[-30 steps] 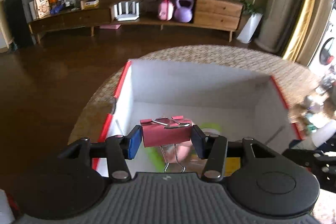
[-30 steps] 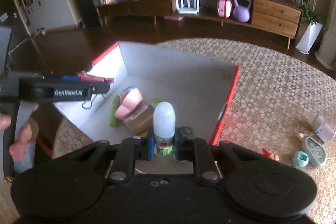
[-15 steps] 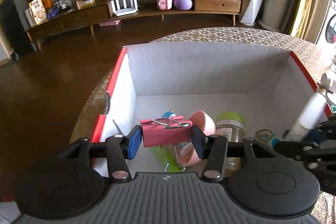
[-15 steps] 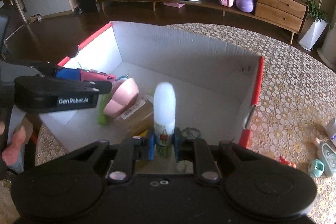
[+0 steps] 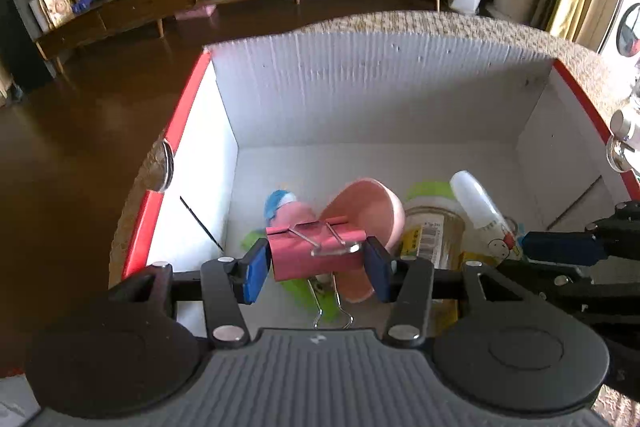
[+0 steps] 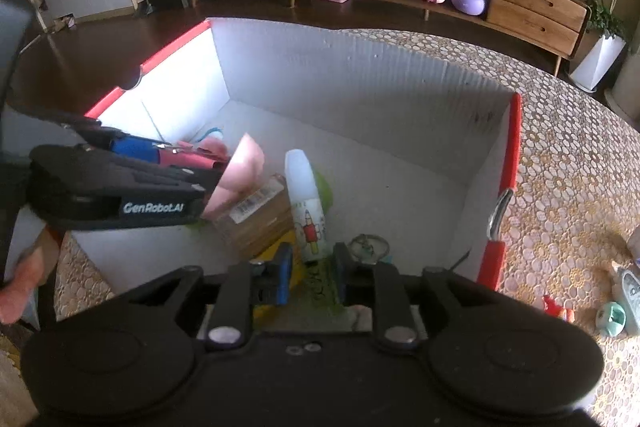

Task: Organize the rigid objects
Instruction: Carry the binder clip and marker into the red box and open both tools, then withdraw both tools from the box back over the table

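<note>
- While both claws are held over a white box (image 5: 380, 95) with red edges, the box is seen on a tabletop (image 6: 568, 163) covered by a patterned cloth, filling the middle of each frame.
- At the lower centre of the left wrist view, the left claw (image 5: 318, 263) is clenched on a pink binder clip (image 5: 316, 247); its blue pads press the clip's two ends and its wire handles hang below.
- In the right wrist view the same claw and clip are seen at the left of the frame, above the box's left part, with a hand (image 6: 20, 283) at the lower left edge.
- At the lower centre of the right wrist view, the right claw (image 6: 310, 277) has just been opening; a white bottle (image 6: 306, 203) with a pencil picture stands between its pads, and a narrow gap is visible on each side, so the bottle is no longer squeezed.
- The bottle is inside the box, leaning against a jar (image 5: 434, 235) with a barcode label.
- A pink bowl (image 5: 366, 211) is tipped on its side beside the jar, with a green item (image 5: 428, 189) behind them and a blue-topped item (image 5: 278, 201) to the left.
- A few small items (image 6: 612, 311) lie on the tabletop at the lower right of the right wrist view.
</note>
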`<state>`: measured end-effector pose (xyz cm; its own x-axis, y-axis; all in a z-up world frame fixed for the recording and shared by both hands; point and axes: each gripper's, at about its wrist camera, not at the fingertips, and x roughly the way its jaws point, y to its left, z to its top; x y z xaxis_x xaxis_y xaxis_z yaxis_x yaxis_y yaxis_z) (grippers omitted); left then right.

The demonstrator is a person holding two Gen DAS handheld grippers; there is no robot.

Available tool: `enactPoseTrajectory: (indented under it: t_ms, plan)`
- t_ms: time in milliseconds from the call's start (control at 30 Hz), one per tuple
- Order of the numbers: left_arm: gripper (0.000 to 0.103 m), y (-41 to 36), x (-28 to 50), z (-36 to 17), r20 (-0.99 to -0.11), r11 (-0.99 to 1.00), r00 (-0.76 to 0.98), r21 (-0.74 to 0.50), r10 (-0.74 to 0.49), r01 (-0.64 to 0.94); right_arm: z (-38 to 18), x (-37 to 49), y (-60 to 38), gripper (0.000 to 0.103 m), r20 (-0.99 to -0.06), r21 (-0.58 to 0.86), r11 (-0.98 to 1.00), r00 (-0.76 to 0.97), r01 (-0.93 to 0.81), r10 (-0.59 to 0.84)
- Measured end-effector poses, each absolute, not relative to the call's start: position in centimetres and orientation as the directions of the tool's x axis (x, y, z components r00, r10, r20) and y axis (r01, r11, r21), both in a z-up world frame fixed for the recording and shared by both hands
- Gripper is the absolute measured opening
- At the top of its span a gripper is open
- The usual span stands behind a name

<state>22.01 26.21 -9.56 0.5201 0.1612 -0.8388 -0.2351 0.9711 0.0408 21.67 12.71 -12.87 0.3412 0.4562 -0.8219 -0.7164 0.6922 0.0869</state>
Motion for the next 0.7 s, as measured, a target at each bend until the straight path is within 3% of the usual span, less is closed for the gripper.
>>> enactPoseTrajectory:
  t_ms: [133,267,700]
  plan:
    - [0.051,26.5,22.1,-9.6,-0.863,0.970,0.486,0.019,0.138,-0.241,-12.3,21.0,12.0,0.027,-0.814,0.109,0.682,0.329,-0.723,0.479]
    - [0.061,26.2,21.1,-8.8,-0.849,0.965,0.512,-0.008,0.132,-0.263,-11.3,20.5,11.0,0.032,-0.800,0.148,0.678,0.316,-0.720,0.510]
    - [0.062,22.3,17.6,-3.5,-0.779,0.974,0.610,-0.002,0.141,-0.227,-6.9,16.9,6.4,0.045,-0.727,0.191,0.654,0.342,-0.732,0.595]
